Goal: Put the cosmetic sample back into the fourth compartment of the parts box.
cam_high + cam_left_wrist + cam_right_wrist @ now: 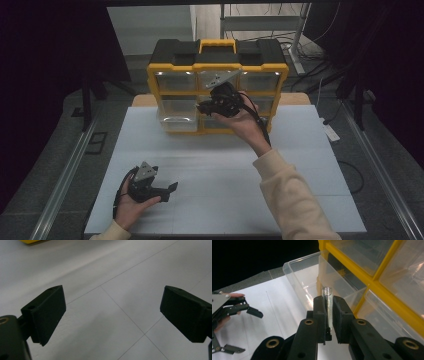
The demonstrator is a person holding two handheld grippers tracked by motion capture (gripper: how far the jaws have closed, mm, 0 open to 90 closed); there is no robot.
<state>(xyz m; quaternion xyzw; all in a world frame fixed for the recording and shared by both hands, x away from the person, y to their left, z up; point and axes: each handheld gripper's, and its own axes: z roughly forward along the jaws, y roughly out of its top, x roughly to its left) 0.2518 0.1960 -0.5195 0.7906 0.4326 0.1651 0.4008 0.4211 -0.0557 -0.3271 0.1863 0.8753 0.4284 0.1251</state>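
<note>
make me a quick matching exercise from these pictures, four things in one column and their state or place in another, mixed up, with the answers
Things:
1. left gripper
2. right gripper
3. yellow drawer cabinet
4. middle-left drawer

States or places:
A. pulled partly out
B. jaws wide apart over the white table
C. stands at the far edge of the table
D. shut on a clear drawer tab

Pairs: 1-B, 2-D, 3-C, 4-A
</note>
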